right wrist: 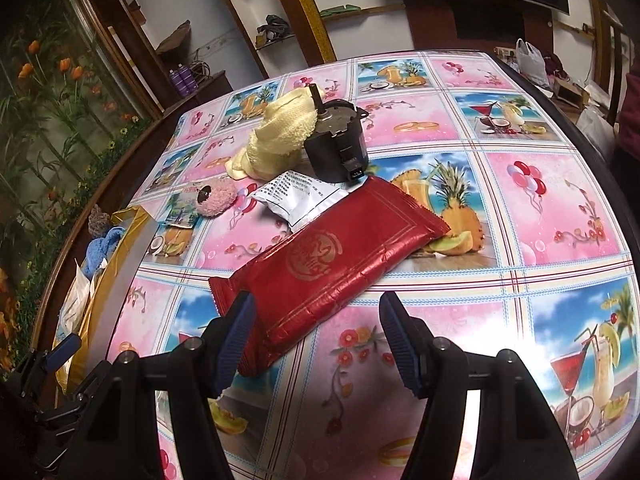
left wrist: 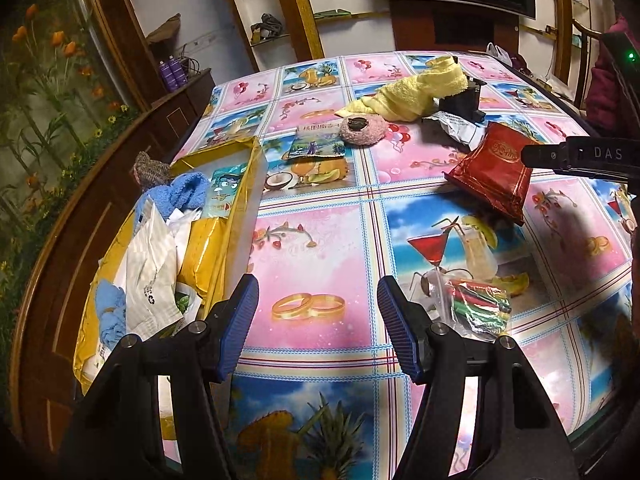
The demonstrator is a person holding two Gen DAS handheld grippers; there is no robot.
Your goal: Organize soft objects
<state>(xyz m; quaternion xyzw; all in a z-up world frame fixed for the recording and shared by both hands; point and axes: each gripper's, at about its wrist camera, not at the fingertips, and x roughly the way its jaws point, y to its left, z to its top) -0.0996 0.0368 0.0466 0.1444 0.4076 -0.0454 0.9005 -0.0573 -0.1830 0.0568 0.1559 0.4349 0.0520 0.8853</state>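
Note:
My left gripper [left wrist: 319, 316] hangs open over a bare patch of the tablecloth [left wrist: 320, 240], with nothing between its fingers. Just to its left stands an open yellow bag [left wrist: 224, 240] that holds a blue towel [left wrist: 180, 192] and white packets. My right gripper [right wrist: 316, 316] is open too, its fingers either side of the near end of a red packet [right wrist: 332, 268] that lies flat; the pads do not press on it. Farther back lie a yellow towel [right wrist: 280, 132], a pink fluffy puff [right wrist: 216, 196] and a white packet [right wrist: 296, 196].
A black motor block [right wrist: 336, 152] stands against the yellow towel. A small clear packet of coloured pieces [left wrist: 480, 304] lies right of my left gripper. A picture-printed sachet [left wrist: 316, 142] sits beside the puff. A dark wooden frame runs along the table's left side [left wrist: 80, 240].

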